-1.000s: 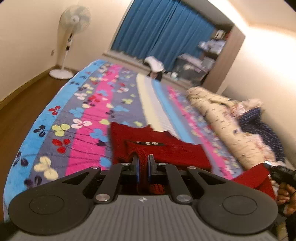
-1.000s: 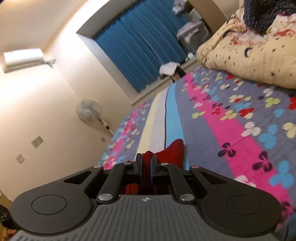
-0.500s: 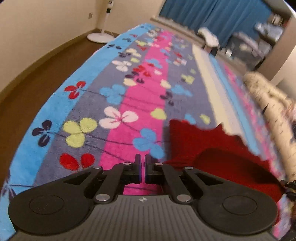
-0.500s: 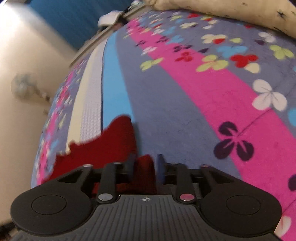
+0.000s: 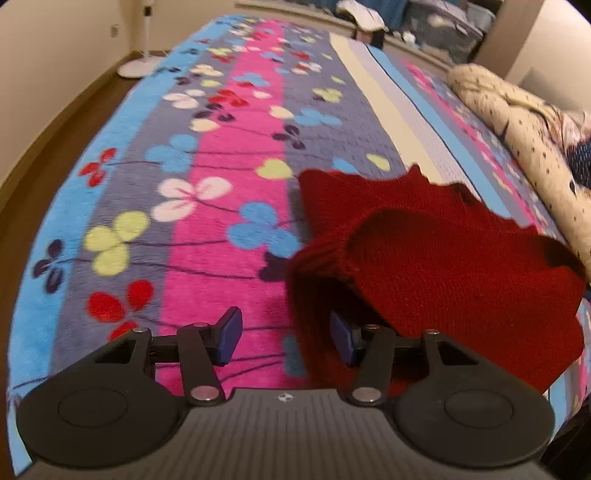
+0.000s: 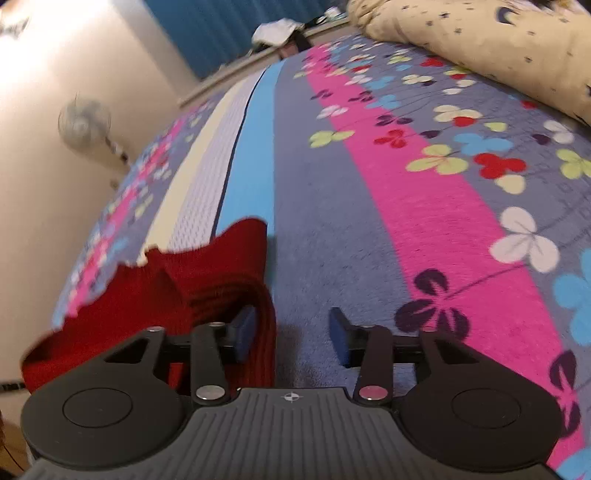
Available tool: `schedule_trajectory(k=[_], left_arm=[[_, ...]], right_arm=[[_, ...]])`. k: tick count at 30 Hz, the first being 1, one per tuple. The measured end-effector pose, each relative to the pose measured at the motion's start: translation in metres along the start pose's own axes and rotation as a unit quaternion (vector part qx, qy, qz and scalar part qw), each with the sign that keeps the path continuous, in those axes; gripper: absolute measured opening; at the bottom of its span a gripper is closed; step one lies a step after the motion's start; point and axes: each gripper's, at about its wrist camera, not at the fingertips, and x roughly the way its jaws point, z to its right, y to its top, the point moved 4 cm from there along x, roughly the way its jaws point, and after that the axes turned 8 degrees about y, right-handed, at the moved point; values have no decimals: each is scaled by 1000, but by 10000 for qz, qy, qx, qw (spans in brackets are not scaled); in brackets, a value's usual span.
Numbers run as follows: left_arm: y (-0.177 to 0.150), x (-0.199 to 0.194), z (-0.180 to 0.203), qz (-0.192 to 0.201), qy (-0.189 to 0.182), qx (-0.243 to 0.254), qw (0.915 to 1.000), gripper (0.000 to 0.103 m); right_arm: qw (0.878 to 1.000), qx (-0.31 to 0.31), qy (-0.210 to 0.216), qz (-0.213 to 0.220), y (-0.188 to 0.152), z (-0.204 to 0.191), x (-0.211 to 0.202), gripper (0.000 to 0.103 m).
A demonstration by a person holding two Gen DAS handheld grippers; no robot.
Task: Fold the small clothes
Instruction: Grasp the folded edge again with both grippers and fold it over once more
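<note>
Close to me, the left gripper (image 5: 285, 335) is low over the bed, and its jaws are opening, about half wide. The edge of the red knitted sweater (image 5: 436, 258) lies between them, against the inner side of the right jaw, but the pads do not press on it. The left jaw stands free above the pink stripe of the blanket (image 5: 221, 155).

The right gripper (image 6: 291, 330) is also low over the bed, with its jaws opening to a middle width. Here the ribbed edge of the red knitted sweater (image 6: 207, 280) hangs loose beside its left jaw, and it is draped partly over that jaw. The right jaw is over bare grey blanket (image 6: 332, 206), so nothing is squeezed.

The sweater lies on the bed between the two grippers. One part is turned over another, and a rounded fold rises in the middle. Its far edge, which is wavy, reaches the cream and light blue stripes.

Behind it the blanket continues, striped in blue, grey and pink with clover-like flowers. A cream quilt (image 5: 517, 122) with small dark marks is piled along one side. Far away I see a standing fan (image 6: 86, 123) near the pale wall, a blue curtain (image 6: 221, 26), and a white cloth (image 5: 364, 16) at the far end of the bed.
</note>
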Motion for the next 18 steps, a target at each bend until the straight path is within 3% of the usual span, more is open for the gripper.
schedule_trajectory(k=[6,12,14,15,16,17,18], left_arm=[[19,18,16,118,-97,-19,9999,62],[38,32,21,206,-190,-348,9990,61],[40,36,21,210,-199,-362,9989,50],[41,37,22,231,-274,-345,9988,25],[42,38,22,222,-386,-327,9985,16],[43,38,23,251,-429,-294,9983,16],[44,36,23,346,-346,-211,9986,15]], right_arm=[[9993,-287,93,-223,5,-14,33,52],[9994,-315,121,-126,16,-24,52,52],[9991,-428,-9,17,20,-28,54,52],[9988,-472,-47,89,22,-29,55,42],[9987,-505,-30,110,23,-31,57,31],[9985,-534,-18,70,24,-33,60,14],[9981,-598,-87,73,24,-36,62,13]])
